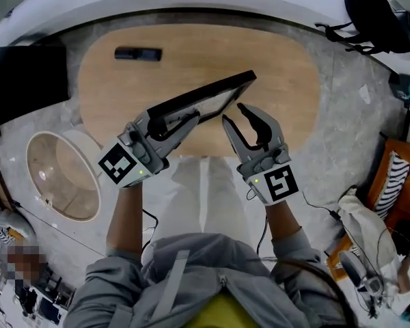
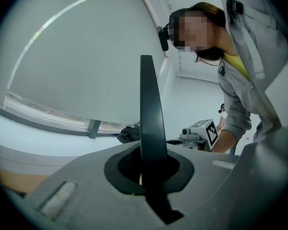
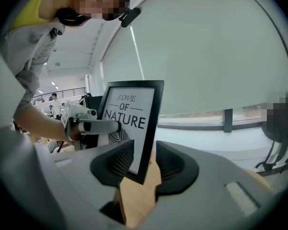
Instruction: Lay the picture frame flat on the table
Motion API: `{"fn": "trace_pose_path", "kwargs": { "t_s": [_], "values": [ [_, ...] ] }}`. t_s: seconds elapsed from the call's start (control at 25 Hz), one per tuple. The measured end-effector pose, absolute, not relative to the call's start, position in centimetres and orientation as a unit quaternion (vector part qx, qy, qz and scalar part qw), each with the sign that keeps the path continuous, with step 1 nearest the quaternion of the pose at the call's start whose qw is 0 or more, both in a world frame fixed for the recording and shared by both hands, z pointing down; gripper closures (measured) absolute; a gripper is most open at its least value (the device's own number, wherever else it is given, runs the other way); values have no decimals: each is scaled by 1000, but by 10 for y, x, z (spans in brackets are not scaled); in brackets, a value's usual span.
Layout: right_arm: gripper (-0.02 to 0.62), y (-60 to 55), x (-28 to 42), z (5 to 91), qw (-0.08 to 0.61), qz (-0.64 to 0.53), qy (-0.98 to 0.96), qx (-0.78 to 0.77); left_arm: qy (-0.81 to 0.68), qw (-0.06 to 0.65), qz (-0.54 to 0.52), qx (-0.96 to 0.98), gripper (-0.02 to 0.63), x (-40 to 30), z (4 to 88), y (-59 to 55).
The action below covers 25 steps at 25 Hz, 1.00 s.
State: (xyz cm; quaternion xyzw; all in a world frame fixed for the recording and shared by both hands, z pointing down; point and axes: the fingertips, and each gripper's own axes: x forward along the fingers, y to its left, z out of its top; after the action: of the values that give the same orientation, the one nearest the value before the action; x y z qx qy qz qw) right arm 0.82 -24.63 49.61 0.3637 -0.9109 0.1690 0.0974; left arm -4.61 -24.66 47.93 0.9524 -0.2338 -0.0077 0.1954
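Black picture frame with a white printed sheet is off the worktop, tilted, above its near edge. Left gripper: jaws clamped on the frame's left edge; in the left gripper view the frame stands edge-on as a dark strip between them. Right gripper: jaws wide apart, the frame's lower corner between them, pads not pressing on it. So the left alone carries it.

Step, as we judge it: the lowering, not yet finished. Whether any corner touches the wood we cannot tell. The next move calls for bringing the lower edge down onto the wood, tipping the frame over until it lies flat, then letting the left jaws go. The right could steady the free corner.

Worktop: oval, light wood, bare apart from a small black object at the far side. Room: grey stone-patterned floor, a round low table to the left, a dark bag at far right.
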Motion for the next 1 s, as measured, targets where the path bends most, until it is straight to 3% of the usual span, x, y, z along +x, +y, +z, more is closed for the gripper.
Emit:
{"fn": "trace_pose_path", "kwargs": {
  "t_s": [0.36,0.8,0.92,1.0],
  "values": [
    [452,-217,8,527,100,189,-923,320,-129,241,-46,961,595,-41,508,-214],
    [514,-203,9,517,56,221,-930,287,-78,256,-66,961,592,-38,504,-207],
    [517,-203,11,518,48,228,-927,294,-101,263,-60,958,521,-38,512,-213],
    [518,-203,11,519,46,230,-926,297,-113,267,-57,955,507,-39,516,-216]
  ]
}}
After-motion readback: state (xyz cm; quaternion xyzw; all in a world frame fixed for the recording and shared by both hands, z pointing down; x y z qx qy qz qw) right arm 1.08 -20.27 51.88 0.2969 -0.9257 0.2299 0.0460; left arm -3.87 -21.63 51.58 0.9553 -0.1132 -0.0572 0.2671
